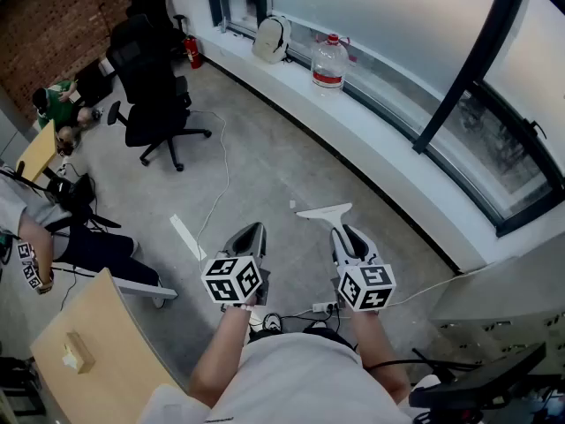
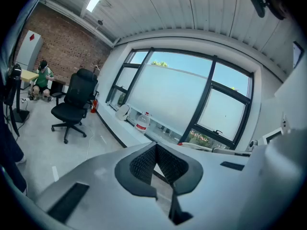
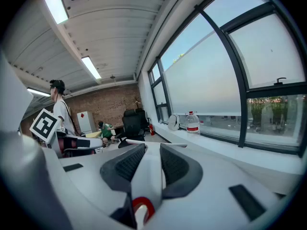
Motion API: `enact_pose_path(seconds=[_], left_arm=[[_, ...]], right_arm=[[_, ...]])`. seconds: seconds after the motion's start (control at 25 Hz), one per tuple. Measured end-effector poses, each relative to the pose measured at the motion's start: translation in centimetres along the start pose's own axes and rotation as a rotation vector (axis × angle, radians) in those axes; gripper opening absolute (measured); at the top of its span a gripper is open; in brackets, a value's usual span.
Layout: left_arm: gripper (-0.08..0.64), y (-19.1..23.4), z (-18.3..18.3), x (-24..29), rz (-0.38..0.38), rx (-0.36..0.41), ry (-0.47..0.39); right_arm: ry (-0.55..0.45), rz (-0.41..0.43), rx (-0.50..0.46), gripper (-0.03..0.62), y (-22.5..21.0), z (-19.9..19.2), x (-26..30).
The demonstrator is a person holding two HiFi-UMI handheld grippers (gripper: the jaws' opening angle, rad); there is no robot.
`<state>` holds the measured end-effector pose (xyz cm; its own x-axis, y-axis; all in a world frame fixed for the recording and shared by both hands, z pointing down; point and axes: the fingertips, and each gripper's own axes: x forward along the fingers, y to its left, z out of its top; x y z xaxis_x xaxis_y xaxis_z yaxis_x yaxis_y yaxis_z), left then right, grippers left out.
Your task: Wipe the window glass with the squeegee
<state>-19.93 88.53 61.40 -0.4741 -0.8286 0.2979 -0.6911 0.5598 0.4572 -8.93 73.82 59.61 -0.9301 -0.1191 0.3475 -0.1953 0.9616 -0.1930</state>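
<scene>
A white squeegee (image 1: 324, 211) is held over the floor, its blade crosswise at the far end. My right gripper (image 1: 345, 233) is shut on its handle. In the right gripper view the white handle (image 3: 146, 172) fills the gap between the dark pads, with a red part near the base. My left gripper (image 1: 251, 231) hangs beside it on the left, shut and holding nothing; its pads (image 2: 144, 163) meet at the tips. The window glass (image 1: 397, 20) runs along the far right wall, well beyond both grippers, and also shows as the window glass (image 2: 168, 97) ahead and the window glass (image 3: 206, 78) to the right.
A white sill (image 1: 371, 140) runs below the window, with a water bottle (image 1: 328, 61) and a white backpack (image 1: 272, 37) on it. A black office chair (image 1: 154, 104) and a fire extinguisher (image 1: 192, 53) stand at left. Near me are a wooden table (image 1: 88, 343), floor cables and a standing person (image 1: 26, 237).
</scene>
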Motion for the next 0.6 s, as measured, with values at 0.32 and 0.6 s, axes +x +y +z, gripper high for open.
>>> enact_pose_path(seconds=[0.32, 0.6], left_arm=[[-0.002, -0.1, -0.2, -0.4, -0.003, -0.031, 0.002], [-0.002, -0.7, -0.9, -0.3, -0.03, -0.021, 0.031]], right_arm=[[0.0, 0.008, -0.013, 0.091, 0.6, 0.1, 0.1], [-0.004, 0.0, -0.001, 0.091, 0.7, -0.1, 0.1]])
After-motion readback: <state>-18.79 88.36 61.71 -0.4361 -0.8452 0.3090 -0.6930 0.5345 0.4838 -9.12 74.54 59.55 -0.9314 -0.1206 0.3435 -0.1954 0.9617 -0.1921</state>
